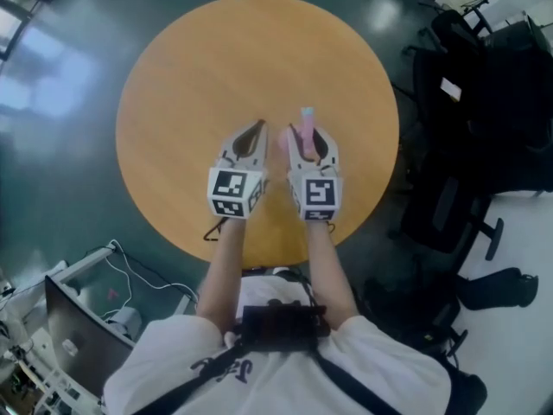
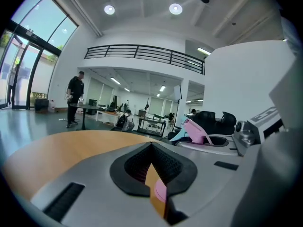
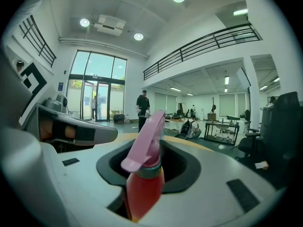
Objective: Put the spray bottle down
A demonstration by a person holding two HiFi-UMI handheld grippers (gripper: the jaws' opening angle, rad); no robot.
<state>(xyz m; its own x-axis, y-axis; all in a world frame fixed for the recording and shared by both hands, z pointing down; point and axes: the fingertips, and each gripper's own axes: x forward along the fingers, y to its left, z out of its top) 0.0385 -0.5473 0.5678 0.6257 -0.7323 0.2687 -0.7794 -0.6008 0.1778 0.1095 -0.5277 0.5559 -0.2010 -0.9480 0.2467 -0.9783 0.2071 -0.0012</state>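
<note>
The spray bottle (image 1: pixel 306 121) has a reddish body and a pink trigger head (image 3: pixel 147 136). It stands upright between the jaws of my right gripper (image 1: pixel 304 138), which is shut on its body (image 3: pixel 144 186) over the round wooden table (image 1: pixel 216 59). My left gripper (image 1: pixel 256 130) hovers just to the left of it, jaws together with nothing between them. In the left gripper view, only a thin sliver of table shows between the dark pads (image 2: pixel 173 167), and the bottle's pink head (image 2: pixel 196 131) sits to the right. The bottle's base is hidden.
Black office chairs (image 1: pixel 484 102) crowd the floor to the right of the table. A laptop (image 1: pixel 78 335) and cables sit at the lower left. Far off in the hall, a person (image 2: pixel 74 98) stands by another table.
</note>
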